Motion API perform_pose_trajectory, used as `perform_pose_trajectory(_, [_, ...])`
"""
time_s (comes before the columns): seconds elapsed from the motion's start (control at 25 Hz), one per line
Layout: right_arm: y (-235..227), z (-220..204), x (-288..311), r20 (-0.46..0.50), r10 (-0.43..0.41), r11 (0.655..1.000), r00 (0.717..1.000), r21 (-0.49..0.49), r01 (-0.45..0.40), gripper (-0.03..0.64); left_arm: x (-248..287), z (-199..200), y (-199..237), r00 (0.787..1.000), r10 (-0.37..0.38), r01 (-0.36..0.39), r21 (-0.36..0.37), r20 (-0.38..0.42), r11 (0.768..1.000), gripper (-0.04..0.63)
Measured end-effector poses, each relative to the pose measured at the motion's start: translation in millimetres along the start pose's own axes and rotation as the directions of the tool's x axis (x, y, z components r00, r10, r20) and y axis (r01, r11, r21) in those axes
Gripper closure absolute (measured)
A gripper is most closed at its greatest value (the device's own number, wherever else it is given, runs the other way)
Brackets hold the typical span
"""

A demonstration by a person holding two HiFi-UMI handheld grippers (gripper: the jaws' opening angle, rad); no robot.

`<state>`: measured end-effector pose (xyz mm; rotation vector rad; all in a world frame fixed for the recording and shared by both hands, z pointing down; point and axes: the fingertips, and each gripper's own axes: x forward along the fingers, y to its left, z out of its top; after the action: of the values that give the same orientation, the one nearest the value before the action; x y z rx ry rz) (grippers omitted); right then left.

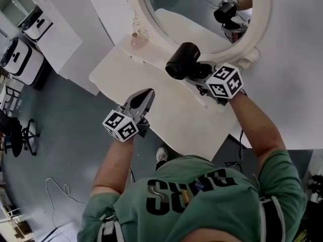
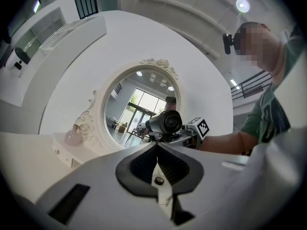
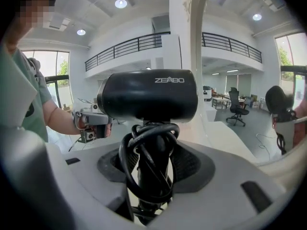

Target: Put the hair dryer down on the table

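A black hair dryer (image 1: 182,60) with its cord wound round the handle hangs above the white table (image 1: 166,110), close to the round mirror (image 1: 202,14). My right gripper (image 1: 202,74) is shut on its handle. In the right gripper view the dryer barrel (image 3: 148,95) lies crosswise above the jaws, and the wrapped handle (image 3: 148,171) stands between them. My left gripper (image 1: 143,101) hovers over the table's front part, shut with nothing in it. In the left gripper view the jaw tips (image 2: 157,145) meet, and the dryer (image 2: 164,122) shows beyond them.
A pink ornament (image 1: 137,40) stands on the table at the mirror's left foot. The mirror's ornate white frame (image 1: 260,29) rises at the back. White cases (image 1: 22,57) and a black stool (image 1: 20,135) stand on the grey floor to the left.
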<state>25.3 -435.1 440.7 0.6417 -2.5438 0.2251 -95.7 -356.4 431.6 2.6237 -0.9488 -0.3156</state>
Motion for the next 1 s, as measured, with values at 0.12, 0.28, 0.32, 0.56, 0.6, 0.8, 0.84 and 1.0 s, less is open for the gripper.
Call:
perform_pose_trajectory(0.12, [-15.5,-17.1,53.4,-0.092,0.004,1.000,0.996,-0.010,-0.005,0.404,1.3,-10.9,28.5,1.000,0.006,-0.006,-0.020,-0.007,1.000,0.584])
perform_pose_trajectory(0.28, [-35.6,-44.3,113.4,-0.211,0.001,1.000,0.977,-0.028,-0.007,0.405,0.7,-28.3,58.5,1.000,0.003,-0.004,-0.040,-0.019,0.999,0.584])
perform_pose_trajectory(0.32, [-40.1,-51.6,125.4,-0.240,-0.002,1.000,0.971,-0.031,-0.006,0.405,-0.2,-33.2,63.9,1.000,0.002,-0.003,-0.048,-0.022,0.999,0.584])
perform_pose_trajectory(0.56, [-71.2,-88.5,180.6,-0.372,-0.019,1.000,0.928,-0.029,0.009,0.405,-4.1,-63.8,89.4,0.999,-0.012,0.009,-0.076,-0.047,0.997,0.584])
perform_pose_trajectory(0.6, [-74.8,-92.6,186.3,-0.388,-0.022,1.000,0.921,-0.026,0.013,0.405,-5.2,-67.8,91.5,0.999,-0.017,0.013,-0.076,-0.052,0.997,0.584])
perform_pose_trajectory(0.8, [-95.2,-106.5,211.0,-0.464,-0.053,0.998,0.884,-0.013,0.053,0.404,-9.7,-84.4,108.3,0.998,-0.017,0.010,-0.106,-0.059,0.994,0.584])
perform_pose_trajectory(0.84, [-98.9,-109.2,214.7,-0.479,-0.062,0.998,0.876,-0.010,0.065,0.403,-10.4,-86.7,111.0,0.998,-0.017,0.011,-0.109,-0.060,0.994,0.584])
perform_pose_trajectory(1.0, [-107.9,-120.5,224.0,-0.523,-0.085,0.994,0.848,0.007,0.105,0.403,-13.4,-92.0,113.8,0.998,-0.028,0.021,-0.108,-0.063,0.994,0.584])
